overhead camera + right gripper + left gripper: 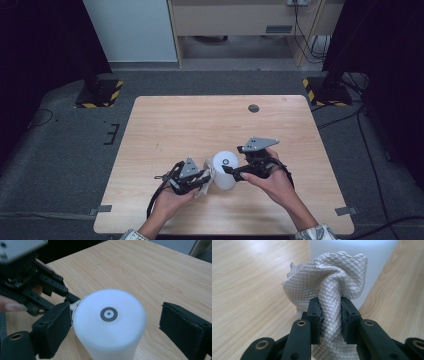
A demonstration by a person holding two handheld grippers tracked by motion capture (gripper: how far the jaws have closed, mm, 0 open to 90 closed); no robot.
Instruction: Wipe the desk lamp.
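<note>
**Cloth clamped at the white cylinder**

The left gripper [329,315] is clenched on a bunched, quilted grey cloth [327,285], which bulges just ahead of its jaws and presses against the white cylinder [108,325] directly beyond. The right gripper [115,332] is released, its jaws spread either side of the upright cylinder on the wooden table [200,120], one jaw touching its side.

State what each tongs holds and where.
Left tongs are shut on the bunched middle of a grey quilted cloth. Right tongs hold nothing, jaws open around the white cylinder.
</note>
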